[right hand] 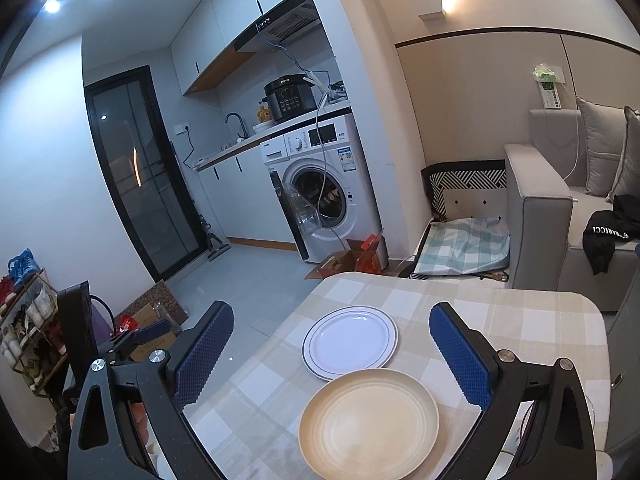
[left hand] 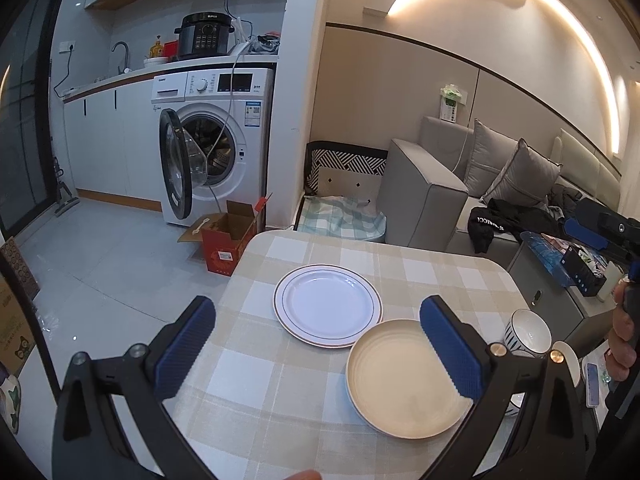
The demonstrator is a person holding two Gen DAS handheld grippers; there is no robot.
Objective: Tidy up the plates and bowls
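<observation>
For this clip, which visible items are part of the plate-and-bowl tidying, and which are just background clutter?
Part of the job:
white plate
beige plate, its rim overlapping the white one
striped bowl
left hand-held gripper and right hand-held gripper, both open and empty

Just lying about:
red cardboard box
washing machine, door open
black garment on the sofa

The right gripper (right hand: pixel 331 354) hangs above the checked tabletop (right hand: pixel 520 320), jaws spread wide and empty. Between them lie a beige plate (right hand: pixel 368 422), nearer the camera, and a white plate (right hand: pixel 350 342) just beyond it, rims touching or overlapping. Farther off, a washer (right hand: pixel 324 192) stands with its door open, and a sofa (right hand: pixel 552 216) sits at right.
</observation>
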